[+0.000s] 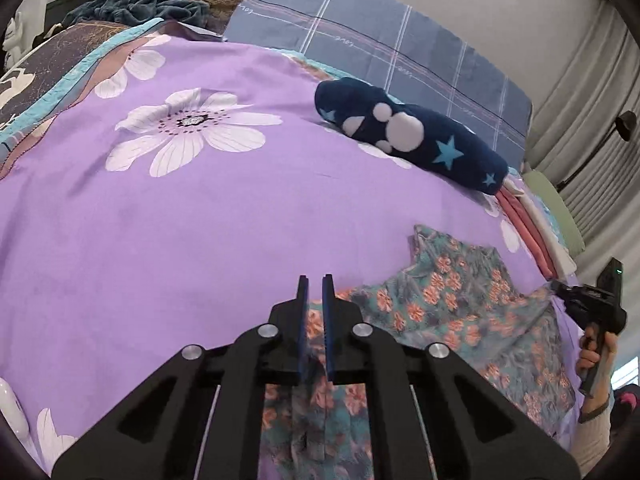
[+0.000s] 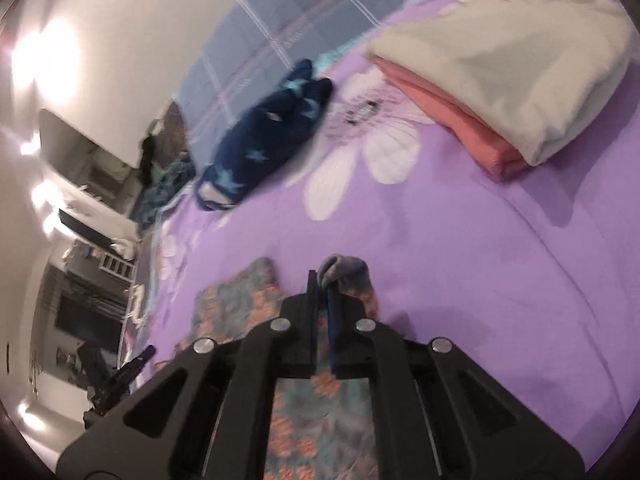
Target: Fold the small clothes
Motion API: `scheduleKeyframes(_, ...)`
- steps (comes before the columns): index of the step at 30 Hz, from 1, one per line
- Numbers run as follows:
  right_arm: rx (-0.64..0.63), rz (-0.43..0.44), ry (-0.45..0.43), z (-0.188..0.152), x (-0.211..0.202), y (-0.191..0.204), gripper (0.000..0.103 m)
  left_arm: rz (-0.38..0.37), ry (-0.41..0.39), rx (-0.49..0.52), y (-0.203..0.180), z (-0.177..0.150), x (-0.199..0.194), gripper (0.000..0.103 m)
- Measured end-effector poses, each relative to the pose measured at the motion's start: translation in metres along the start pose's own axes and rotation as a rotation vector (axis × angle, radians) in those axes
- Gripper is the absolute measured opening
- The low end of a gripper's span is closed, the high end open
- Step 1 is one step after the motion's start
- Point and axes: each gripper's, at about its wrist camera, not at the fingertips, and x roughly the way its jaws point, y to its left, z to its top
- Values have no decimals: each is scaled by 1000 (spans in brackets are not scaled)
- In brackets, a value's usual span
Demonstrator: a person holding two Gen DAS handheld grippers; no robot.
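A teal garment with orange flowers [image 1: 460, 304] lies spread on the purple flowered bedsheet [image 1: 200, 220]. In the left wrist view my left gripper [image 1: 315, 280] stands over the garment's left edge. Its jaws are nearly together, with floral cloth running up between them. My right gripper [image 1: 557, 286], held by a hand [image 1: 596, 356], is at the garment's right corner. In the right wrist view my right gripper [image 2: 325, 276] is shut on a bunched corner of the garment [image 2: 344, 268], and the rest of the cloth [image 2: 240, 304] trails left toward my left gripper [image 2: 146, 352].
A rolled dark blue fleece piece with stars and a white paw print [image 1: 408, 136] lies beyond the garment. A folded cream and salmon stack [image 2: 500, 80] sits at the bed's right side. A blue checked cover [image 1: 380, 40] and dark pillows lie at the back.
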Motion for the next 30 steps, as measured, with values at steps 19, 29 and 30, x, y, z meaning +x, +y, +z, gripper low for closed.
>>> scheduleKeyframes(19, -646, -346, 47, -67, 8, 57, 63, 510, -31, 785, -90, -71, 21, 83)
scheduleKeyframes(29, -445, -275, 60, -13, 37, 31, 63, 232, -51, 260, -30, 33, 20, 86)
scheduleKeyframes(30, -425, -246, 64, -10, 37, 28, 62, 142, -6, 226, -24, 30, 21, 86)
